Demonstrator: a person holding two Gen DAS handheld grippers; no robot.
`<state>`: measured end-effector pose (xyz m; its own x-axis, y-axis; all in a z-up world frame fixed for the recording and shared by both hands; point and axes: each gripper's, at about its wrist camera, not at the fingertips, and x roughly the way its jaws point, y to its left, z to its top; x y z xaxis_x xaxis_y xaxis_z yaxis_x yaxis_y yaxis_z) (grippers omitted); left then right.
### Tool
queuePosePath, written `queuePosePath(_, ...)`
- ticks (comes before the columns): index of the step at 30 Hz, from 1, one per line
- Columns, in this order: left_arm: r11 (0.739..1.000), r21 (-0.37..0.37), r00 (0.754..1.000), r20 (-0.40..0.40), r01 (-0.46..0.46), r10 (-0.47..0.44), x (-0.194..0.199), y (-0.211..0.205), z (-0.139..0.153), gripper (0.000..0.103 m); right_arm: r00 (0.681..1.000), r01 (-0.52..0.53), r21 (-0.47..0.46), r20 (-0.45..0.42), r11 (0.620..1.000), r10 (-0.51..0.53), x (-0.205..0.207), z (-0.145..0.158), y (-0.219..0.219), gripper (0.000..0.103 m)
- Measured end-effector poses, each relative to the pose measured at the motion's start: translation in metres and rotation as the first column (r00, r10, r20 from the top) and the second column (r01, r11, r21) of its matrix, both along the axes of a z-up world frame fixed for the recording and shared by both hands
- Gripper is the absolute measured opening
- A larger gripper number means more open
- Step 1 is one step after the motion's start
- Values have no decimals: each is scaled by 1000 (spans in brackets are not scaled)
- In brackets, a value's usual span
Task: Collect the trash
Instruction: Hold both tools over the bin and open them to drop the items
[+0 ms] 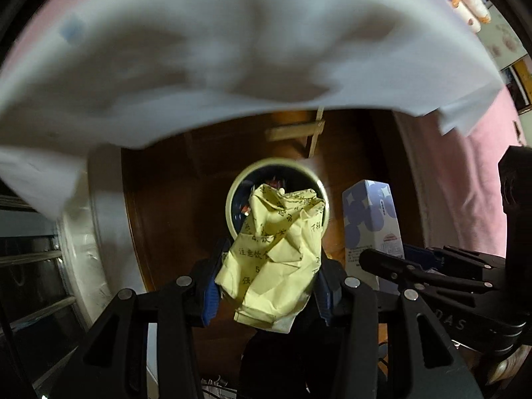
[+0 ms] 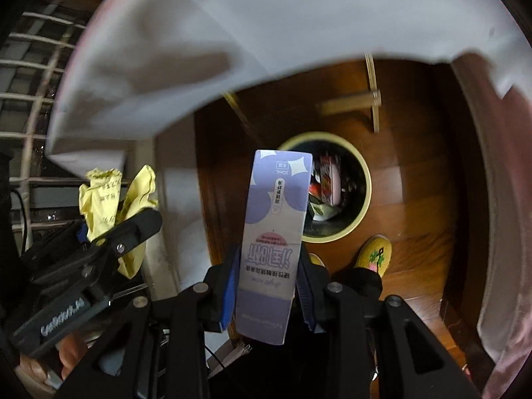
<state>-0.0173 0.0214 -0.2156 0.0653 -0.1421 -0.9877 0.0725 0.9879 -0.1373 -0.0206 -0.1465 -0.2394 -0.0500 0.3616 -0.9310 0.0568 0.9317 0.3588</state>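
My left gripper (image 1: 267,279) is shut on a crumpled yellow paper (image 1: 279,252) with printed characters, held above a round cream-rimmed trash bin (image 1: 232,196) on the wooden floor. My right gripper (image 2: 266,289) is shut on a tall purple carton (image 2: 274,239), held above and left of the same bin (image 2: 364,206), which holds several pieces of trash. The carton shows in the left wrist view (image 1: 372,226) to the right; the yellow paper shows in the right wrist view (image 2: 103,196) to the left.
A white cloth-covered table edge (image 1: 199,66) hangs over the top of both views (image 2: 232,33). Wooden floor (image 2: 415,179) surrounds the bin. A wooden frame (image 2: 362,103) lies behind it. A yellow slipper (image 2: 374,252) stands near the bin. Pink fabric (image 1: 472,179) is at right.
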Motion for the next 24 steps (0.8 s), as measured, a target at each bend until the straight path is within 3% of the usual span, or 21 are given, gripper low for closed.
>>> queuePosePath(7, 1000, 23, 999, -44, 1, 0, 9, -26, -82, 46, 999, 21, -24, -48, 999, -22, 12, -90, -11, 32)
queuePosePath(16, 999, 32, 998, -41, -39, 40, 22, -34, -137, 53, 996, 23, -28, -83, 999, -26, 20, -153, -21, 36)
queuePosePath(18, 999, 39, 998, -53, -37, 39, 24, -35, -144, 58, 995, 20, -20, -96, 1000, -22, 22, -161, -23, 37)
queuePosePath(22, 998, 47, 997, -70, -42, 45, 24, -36, -155, 85, 995, 24, -9, -102, 1000, -25, 27, -170, -26, 37)
queuePosePath(24, 997, 63, 996, -70, -48, 53, 26, -37, -158, 92, 994, 24, -16, -103, 1000, -26, 29, -174, -28, 39)
